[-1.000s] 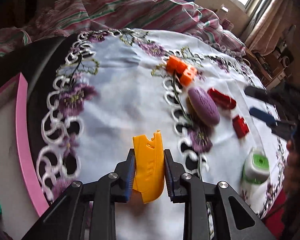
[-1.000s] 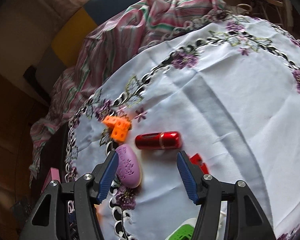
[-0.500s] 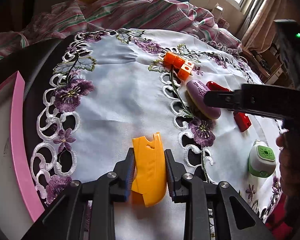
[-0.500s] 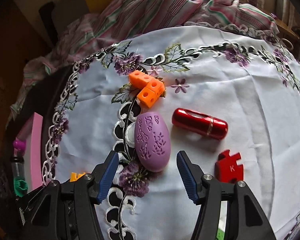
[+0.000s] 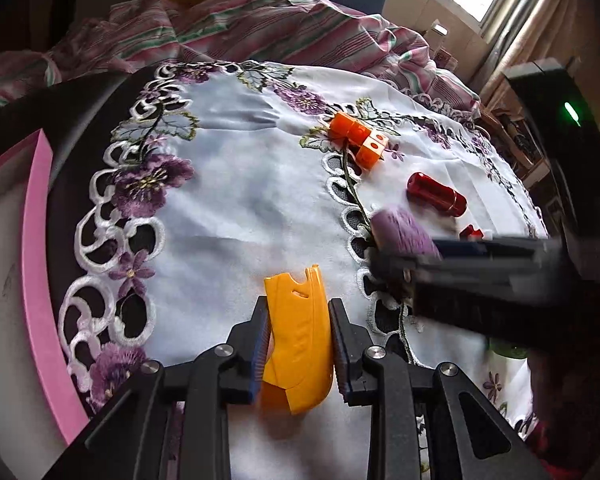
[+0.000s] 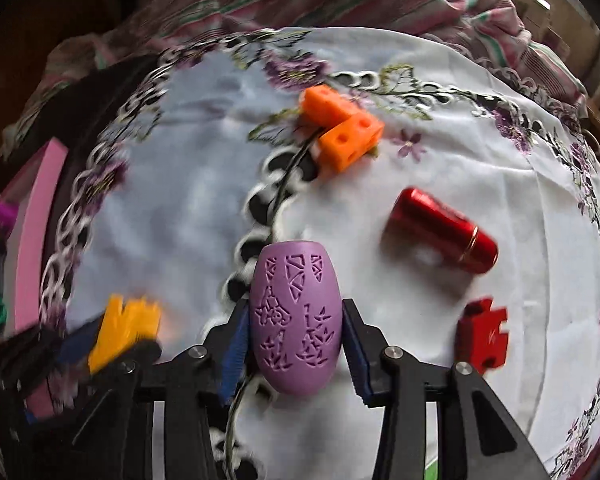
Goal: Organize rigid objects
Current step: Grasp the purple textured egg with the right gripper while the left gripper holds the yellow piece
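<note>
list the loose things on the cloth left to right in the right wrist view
yellow plastic piece → purple egg-shaped object → orange block pair → red cylinder → red puzzle piece

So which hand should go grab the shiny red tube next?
Probably neither yet. The right gripper has just been closing around the purple egg; the left gripper clamps the yellow piece. The right sits closer to the red tube.

A yellow plastic piece [image 5: 298, 344] and a purple patterned egg [image 6: 296, 320] each sit between pads. Orange blocks [image 6: 340, 128], a red tube [image 6: 440, 232] and a red puzzle piece [image 6: 482, 336] lie apart.
</note>
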`<state>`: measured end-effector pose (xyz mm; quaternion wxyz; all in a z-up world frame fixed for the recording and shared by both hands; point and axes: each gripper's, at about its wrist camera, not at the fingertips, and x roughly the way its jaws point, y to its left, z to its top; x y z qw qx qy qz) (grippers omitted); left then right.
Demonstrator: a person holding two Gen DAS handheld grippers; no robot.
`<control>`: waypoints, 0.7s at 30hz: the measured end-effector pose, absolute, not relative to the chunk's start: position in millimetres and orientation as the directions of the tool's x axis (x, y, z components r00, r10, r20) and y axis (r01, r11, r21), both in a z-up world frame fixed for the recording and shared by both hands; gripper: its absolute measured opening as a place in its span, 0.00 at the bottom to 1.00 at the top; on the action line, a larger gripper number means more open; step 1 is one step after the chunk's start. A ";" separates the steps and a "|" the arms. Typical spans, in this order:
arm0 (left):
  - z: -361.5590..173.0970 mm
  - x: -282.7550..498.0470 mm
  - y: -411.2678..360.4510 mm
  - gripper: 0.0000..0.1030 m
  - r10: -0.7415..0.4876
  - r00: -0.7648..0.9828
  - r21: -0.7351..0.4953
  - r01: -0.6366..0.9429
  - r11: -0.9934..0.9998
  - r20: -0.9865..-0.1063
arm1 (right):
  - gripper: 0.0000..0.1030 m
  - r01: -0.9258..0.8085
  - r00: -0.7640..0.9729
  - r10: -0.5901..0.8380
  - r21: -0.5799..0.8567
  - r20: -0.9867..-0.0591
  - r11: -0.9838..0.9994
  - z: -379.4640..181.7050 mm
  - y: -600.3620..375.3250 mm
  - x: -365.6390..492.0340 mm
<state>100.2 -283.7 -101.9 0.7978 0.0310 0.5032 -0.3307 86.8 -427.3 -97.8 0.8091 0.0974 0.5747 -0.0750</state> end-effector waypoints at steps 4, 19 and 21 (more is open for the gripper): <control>-94.3 91.0 -275.4 0.27 -0.487 0.295 -0.268 0.554 0.788 -0.822 | 0.43 0.221 0.383 0.001 0.093 -0.924 0.971 -102.1 -425.9 69.8; -40.4 51.5 -217.8 0.27 -0.446 0.463 -0.166 0.528 0.833 -0.766 | 0.43 0.160 0.456 -0.031 0.047 -0.890 0.986 -101.0 -417.9 62.0; -33.1 50.2 -208.2 0.27 -0.434 0.495 -0.150 0.513 0.845 -0.753 | 0.43 0.161 0.457 -0.029 0.051 -0.889 0.986 -101.3 -418.7 62.8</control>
